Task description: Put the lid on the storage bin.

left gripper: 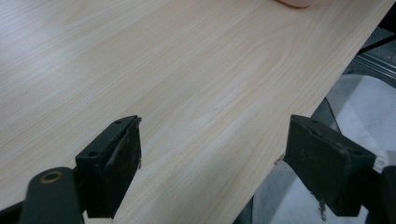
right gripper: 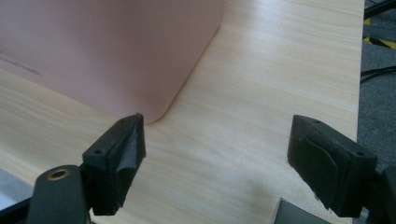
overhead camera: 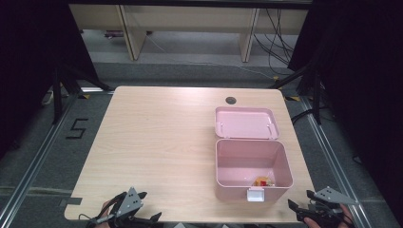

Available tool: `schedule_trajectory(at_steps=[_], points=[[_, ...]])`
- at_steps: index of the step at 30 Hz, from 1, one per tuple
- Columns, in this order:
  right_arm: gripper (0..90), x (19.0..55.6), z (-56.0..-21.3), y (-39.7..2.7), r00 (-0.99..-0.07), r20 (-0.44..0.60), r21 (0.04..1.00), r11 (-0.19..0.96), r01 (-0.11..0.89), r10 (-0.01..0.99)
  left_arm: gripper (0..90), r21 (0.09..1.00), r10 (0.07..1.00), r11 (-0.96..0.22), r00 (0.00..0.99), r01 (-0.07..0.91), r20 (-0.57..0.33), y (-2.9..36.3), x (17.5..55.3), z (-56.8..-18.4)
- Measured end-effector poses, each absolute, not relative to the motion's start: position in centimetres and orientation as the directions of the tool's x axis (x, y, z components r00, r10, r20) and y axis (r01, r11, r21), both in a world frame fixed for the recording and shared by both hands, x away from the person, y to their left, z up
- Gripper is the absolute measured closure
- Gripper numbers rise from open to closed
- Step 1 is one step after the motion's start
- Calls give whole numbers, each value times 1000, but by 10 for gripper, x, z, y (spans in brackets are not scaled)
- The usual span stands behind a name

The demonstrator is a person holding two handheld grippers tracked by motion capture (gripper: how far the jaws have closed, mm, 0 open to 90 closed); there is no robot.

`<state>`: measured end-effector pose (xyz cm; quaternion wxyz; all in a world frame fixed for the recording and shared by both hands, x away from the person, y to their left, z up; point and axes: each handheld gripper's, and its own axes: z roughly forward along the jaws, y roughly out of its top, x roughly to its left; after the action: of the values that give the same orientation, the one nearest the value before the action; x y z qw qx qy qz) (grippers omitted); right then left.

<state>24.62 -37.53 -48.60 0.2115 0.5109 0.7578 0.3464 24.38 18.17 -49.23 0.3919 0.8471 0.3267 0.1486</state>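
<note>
A pink plastic box [overhead camera: 252, 164] stands open on the right half of the wooden table [overhead camera: 161, 142], its hinged lid [overhead camera: 245, 122] laid flat behind it. Small orange and yellow items [overhead camera: 262, 181] lie in its front right corner. A white latch [overhead camera: 255, 194] hangs on its front wall. My left gripper [overhead camera: 142, 219] hovers at the table's front left edge, open with nothing between its jaws [left gripper: 212, 163]. My right gripper [overhead camera: 300, 210] is at the front right corner, open and holding nothing [right gripper: 215, 163], with the box's pink wall [right gripper: 107, 51] just ahead to its left.
A dark round grommet [overhead camera: 231, 100] sits near the table's far edge. Aluminium rails [overhead camera: 332, 161] run along both sides on the grey floor, with a "5" mark [overhead camera: 77, 128] at left. Cables [overhead camera: 278, 38] and desk legs lie beyond the table.
</note>
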Motion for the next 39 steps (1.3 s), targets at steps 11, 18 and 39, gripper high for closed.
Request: schedule_trajectory(at_steps=[11, 18, 39], points=[[201, 247, -487, -376, -386, 25, 739, 243, 629, 922, 175, 784, 676, -426, 735, 451, -56, 179, 248, -489], [198, 248, -487, -375, -386, 46, 734, 231, 638, 921, 170, 810, 666, -369, 738, 455, -111, 167, 261, -472], [203, 248, -488, -377, -392, 35, 731, 243, 637, 919, 166, 850, 596, -325, 788, 414, -156, 107, 313, -431]])
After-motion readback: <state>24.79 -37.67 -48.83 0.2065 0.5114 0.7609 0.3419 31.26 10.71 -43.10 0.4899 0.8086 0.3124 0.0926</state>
